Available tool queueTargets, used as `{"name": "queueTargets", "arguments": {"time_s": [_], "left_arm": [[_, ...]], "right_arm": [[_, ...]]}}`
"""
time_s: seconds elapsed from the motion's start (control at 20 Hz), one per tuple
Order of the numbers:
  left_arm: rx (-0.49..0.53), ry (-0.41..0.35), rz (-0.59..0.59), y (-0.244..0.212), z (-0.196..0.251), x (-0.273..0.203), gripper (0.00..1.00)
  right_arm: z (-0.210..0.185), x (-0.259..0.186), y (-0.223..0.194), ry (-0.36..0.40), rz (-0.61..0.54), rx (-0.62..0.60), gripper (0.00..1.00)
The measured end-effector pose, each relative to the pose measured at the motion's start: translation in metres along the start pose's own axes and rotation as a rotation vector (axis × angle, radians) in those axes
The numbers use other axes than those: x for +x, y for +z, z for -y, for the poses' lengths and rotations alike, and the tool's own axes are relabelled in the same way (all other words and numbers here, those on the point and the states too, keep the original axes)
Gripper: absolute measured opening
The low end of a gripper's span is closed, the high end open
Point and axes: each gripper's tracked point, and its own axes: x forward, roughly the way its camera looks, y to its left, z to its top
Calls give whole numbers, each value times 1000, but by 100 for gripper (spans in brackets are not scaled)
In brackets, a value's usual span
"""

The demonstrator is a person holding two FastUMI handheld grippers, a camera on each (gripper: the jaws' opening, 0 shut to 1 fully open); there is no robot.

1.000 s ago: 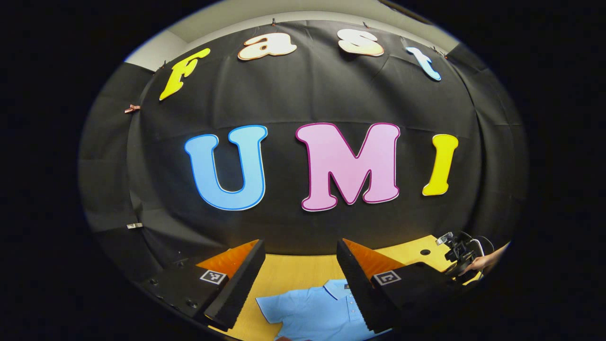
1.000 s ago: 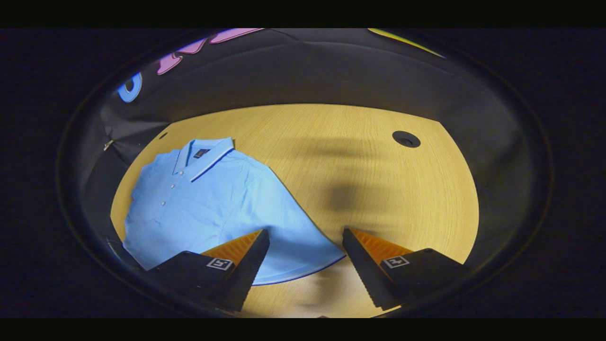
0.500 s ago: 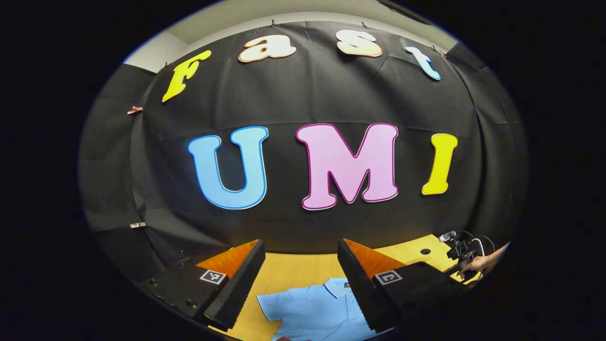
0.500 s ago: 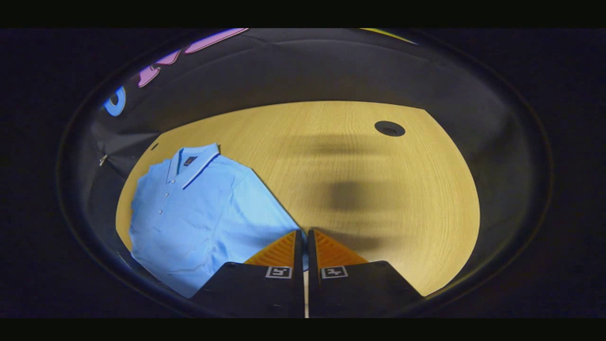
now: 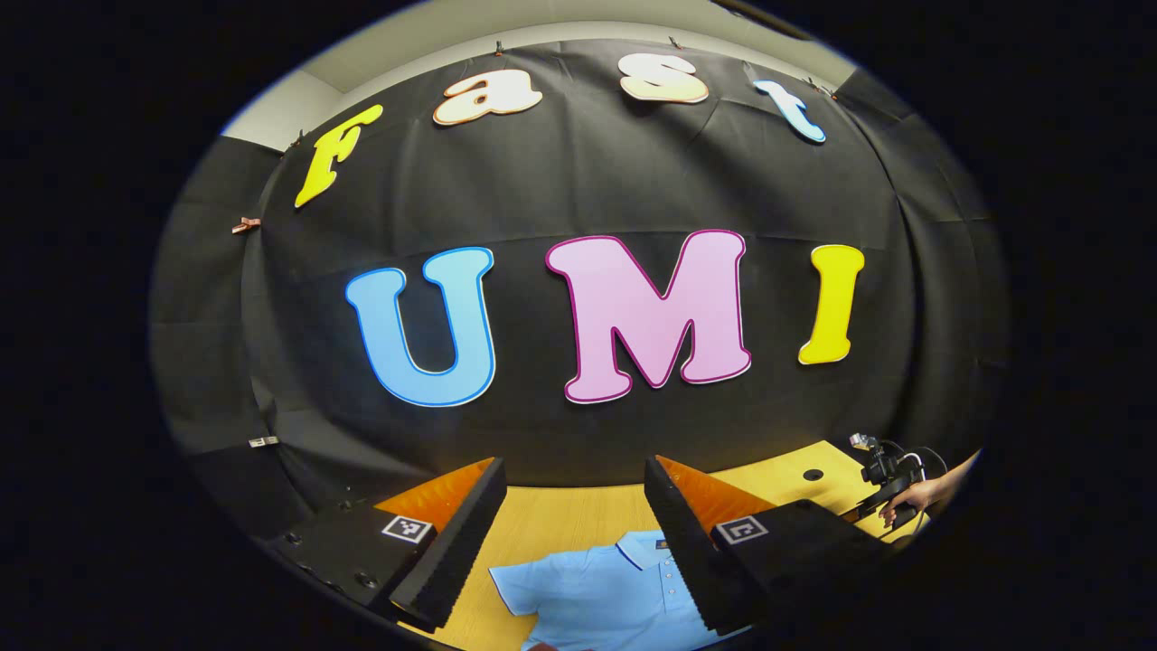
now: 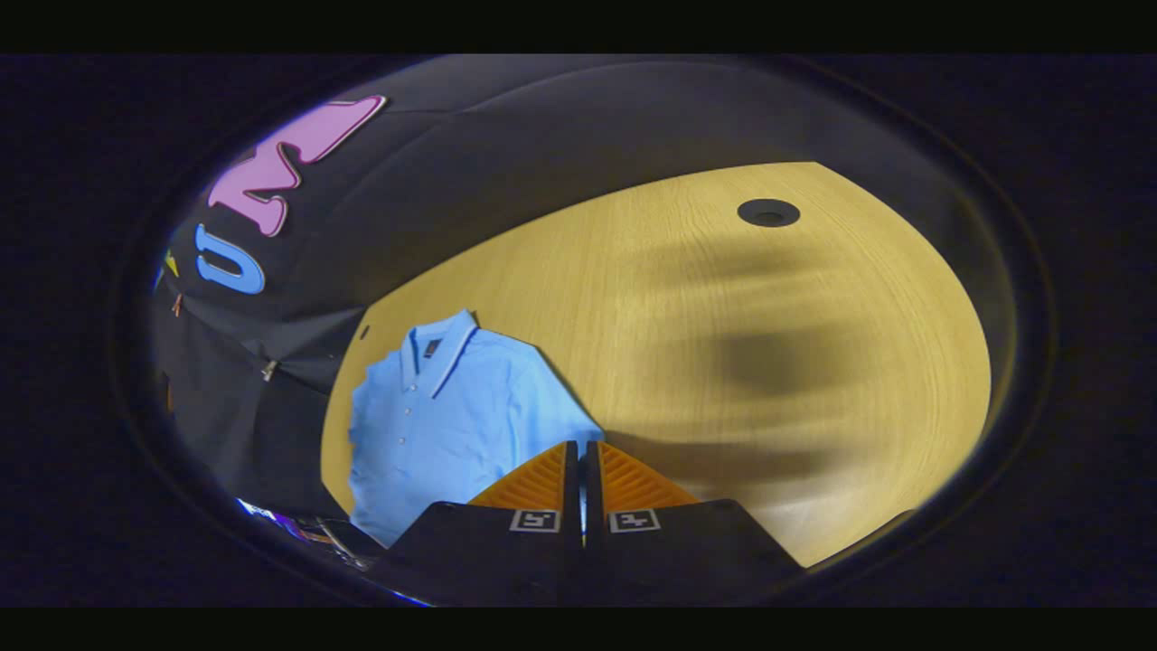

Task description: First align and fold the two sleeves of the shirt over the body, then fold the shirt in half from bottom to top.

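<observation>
The right gripper is being held with its jaws drawn together, a thin strip of blue cloth showing in the slit between them — the right sleeve's edge appears to be pinched there, though the contact itself is hidden. Just ahead and to the left of these jaws, the shirt is lying face up on the table, collar away from the jaws, buttons done up.

The left gripper is being held with its jaws wide apart and nothing between them, raised above the table. Below and between those jaws the shirt is lying, its other sleeve spread out toward the left jaw. Farther right, a hand is holding the other gripper.

The shirt is judged light, soft and limp — it will sag and crease, so it is best taken at a sleeve's hem.
</observation>
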Motion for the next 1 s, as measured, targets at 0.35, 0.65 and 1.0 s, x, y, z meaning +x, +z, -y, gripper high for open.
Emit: {"name": "queueTargets", "arguments": {"time_s": [0.35, 0.65, 1.0], "left_arm": [[-7, -15, -18, -6, 9, 4, 98], [-8, 5, -17, -8, -5, 0, 98], [-45, -10, -45, -22, -4, 0, 98]], "right_arm": [[-67, 0, 9, 170, 4, 24, 11], [-29, 1, 21, -49, 68, -71, 0], [20, -19, -6, -293, 24, -233, 91]]}}
